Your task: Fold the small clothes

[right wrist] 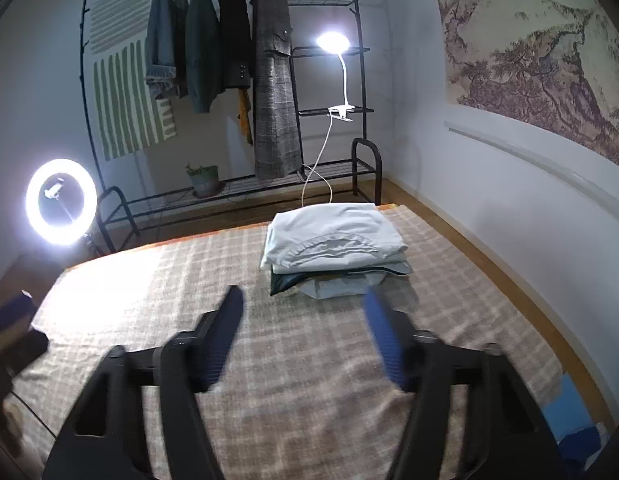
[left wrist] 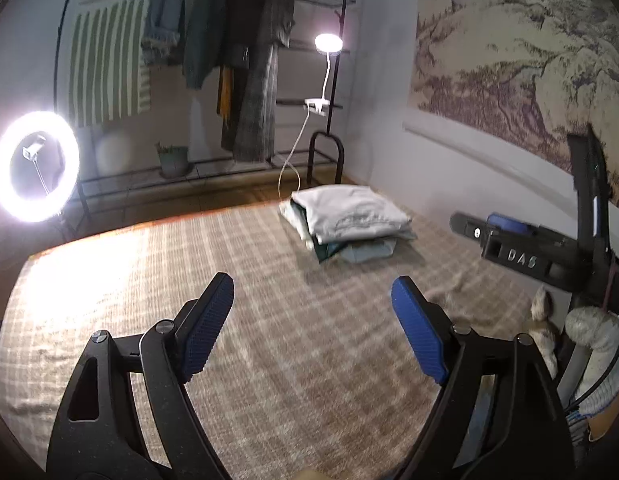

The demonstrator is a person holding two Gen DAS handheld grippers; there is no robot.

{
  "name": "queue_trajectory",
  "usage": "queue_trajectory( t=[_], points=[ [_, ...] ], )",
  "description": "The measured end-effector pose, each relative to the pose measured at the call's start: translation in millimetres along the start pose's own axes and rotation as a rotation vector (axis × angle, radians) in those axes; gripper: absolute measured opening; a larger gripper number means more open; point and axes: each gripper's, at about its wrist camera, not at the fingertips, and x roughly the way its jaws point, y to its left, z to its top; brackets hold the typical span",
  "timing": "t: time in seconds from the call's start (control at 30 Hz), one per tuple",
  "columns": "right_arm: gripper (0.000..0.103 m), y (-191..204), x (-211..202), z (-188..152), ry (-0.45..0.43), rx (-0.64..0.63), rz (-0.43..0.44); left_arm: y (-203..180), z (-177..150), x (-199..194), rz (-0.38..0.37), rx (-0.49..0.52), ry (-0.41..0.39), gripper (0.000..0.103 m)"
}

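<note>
Several folded clothes (right wrist: 333, 248) stacked, white topmost | left tool (left wrist: 312, 300) agape, empty | right tool (right wrist: 303, 320) agape, empty

The right gripper (right wrist: 303, 310) is hovering over the checked blanket (right wrist: 309, 420), its blurred jaws standing wide apart with nothing between them. Just beyond the jaw tips, slightly toward the right jaw, a stack of folded clothes (right wrist: 333, 240) is resting on the blanket. Far ahead, coats are hanging on a clothes rack (right wrist: 229, 60), and left of the left jaw a ring light (right wrist: 61, 202) is glowing.
</note>
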Motion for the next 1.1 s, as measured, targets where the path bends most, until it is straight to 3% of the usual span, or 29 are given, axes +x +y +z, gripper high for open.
queue_trajectory(
  t=[0.23, 0.67, 1.1],
  points=[
    [0.082, 12.8, 10.2, -1.8, -0.001, 0.016, 0.015, 11.8, -7.5, 3.4, 0.057, -0.029, -0.023, 0.100],
    [0.082, 19.8, 31.9, -5.5, 0.048, 0.042, 0.028, 23.3, -16.0, 12.2, 0.094, -0.053, 0.033, 0.103],
    [0.082, 30.1, 30.0, -8.6, 0.043, -0.006, 0.011, 20.8, -17.6, 3.7, 0.126, -0.021, 0.014, 0.103]
  ],
)
